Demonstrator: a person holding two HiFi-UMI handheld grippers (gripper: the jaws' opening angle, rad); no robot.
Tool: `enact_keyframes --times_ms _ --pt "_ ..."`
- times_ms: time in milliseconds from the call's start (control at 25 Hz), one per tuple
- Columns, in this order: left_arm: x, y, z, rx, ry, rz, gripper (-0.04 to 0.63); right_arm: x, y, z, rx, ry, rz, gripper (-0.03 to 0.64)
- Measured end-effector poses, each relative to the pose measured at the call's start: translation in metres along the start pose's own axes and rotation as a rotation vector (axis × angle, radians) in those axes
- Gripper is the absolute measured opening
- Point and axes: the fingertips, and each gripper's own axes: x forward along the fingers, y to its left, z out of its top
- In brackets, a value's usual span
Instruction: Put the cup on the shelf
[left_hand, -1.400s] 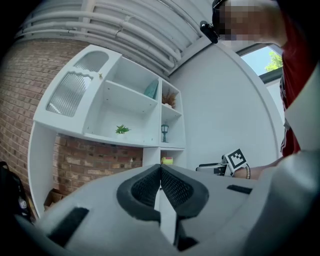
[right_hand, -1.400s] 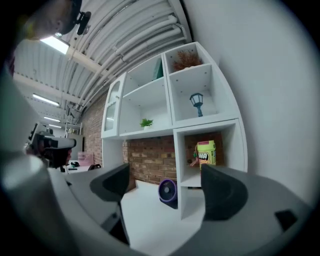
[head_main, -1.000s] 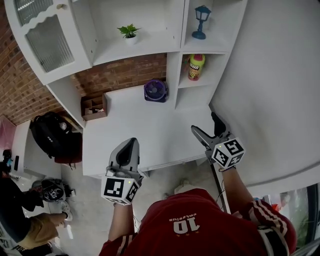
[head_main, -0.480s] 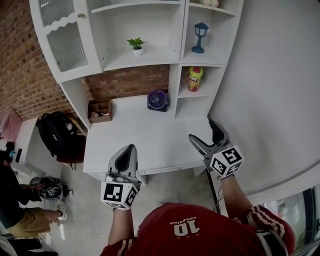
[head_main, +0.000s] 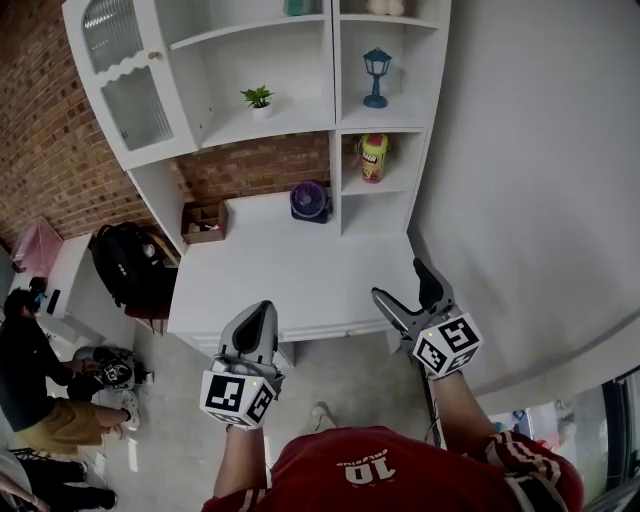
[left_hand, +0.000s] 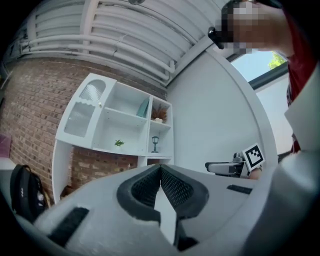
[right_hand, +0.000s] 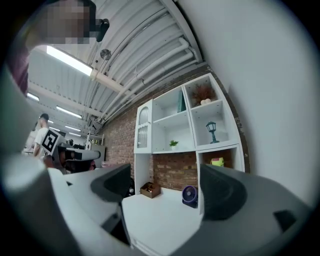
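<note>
A yellow-and-green cup (head_main: 372, 157) with a red band stands in the lower right cubby of the white shelf unit (head_main: 334, 120); the right gripper view has the cup (right_hand: 217, 161) in that same cubby. Both grippers hang in front of the white desk (head_main: 290, 270), far from the cup. My left gripper (head_main: 261, 312) is shut with nothing between its pads, its jaws pressed together (left_hand: 160, 172). The right gripper (head_main: 400, 280) is open and empty, its jaws wide apart (right_hand: 167, 187).
On the desk stand a purple fan (head_main: 309, 200) and a brown box (head_main: 204, 220). The shelves hold a small plant (head_main: 258, 99) and a blue lantern (head_main: 376, 76). A black backpack (head_main: 125, 265) sits left of the desk, and a person (head_main: 30, 350) crouches farther left.
The view has pulled back from the desk and more of the shelf unit shows. Both grippers sit lower in the view, their jaws unchanged.
</note>
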Motion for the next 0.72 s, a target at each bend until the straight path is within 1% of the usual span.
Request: enact_keyframes --times_ms 80,120,160,240,280,360,480,600,720 --pt "-0.004 -0.009 0.005 0.054 0.002 -0.004 -0.002 -0.007 0.007 0.000 0.016 -0.011 0.007 0.414" --pt "-0.005 -0.010 0.006 0.068 -0.001 -0.002 -0.002 -0.010 0.011 0.001 0.023 -0.013 0.012 0.413" --pt "-0.004 -0.010 0.007 0.069 -0.005 -0.001 -0.002 -0.013 0.015 0.001 0.027 -0.014 0.018 0.413" --pt "0.000 -0.011 0.007 0.046 -0.012 -0.015 -0.002 -0.018 0.025 0.002 0.025 -0.015 0.029 0.407" --pt "0.003 -0.014 0.007 0.035 -0.012 -0.033 -0.002 -0.021 0.030 0.003 0.020 -0.013 0.035 0.398" --pt "0.008 -0.022 0.009 0.031 -0.006 -0.083 -0.002 -0.025 0.035 0.004 0.015 -0.003 0.039 0.352" --pt "0.010 -0.029 0.013 0.048 -0.003 -0.132 -0.002 -0.029 0.033 0.009 0.020 -0.011 0.011 0.323" --pt "0.005 -0.020 0.014 0.037 -0.007 -0.129 -0.002 -0.029 0.035 0.013 0.005 -0.018 -0.018 0.299" --pt "-0.003 -0.012 0.019 0.039 -0.011 -0.130 -0.002 -0.025 0.045 0.015 -0.007 0.000 -0.013 0.262"
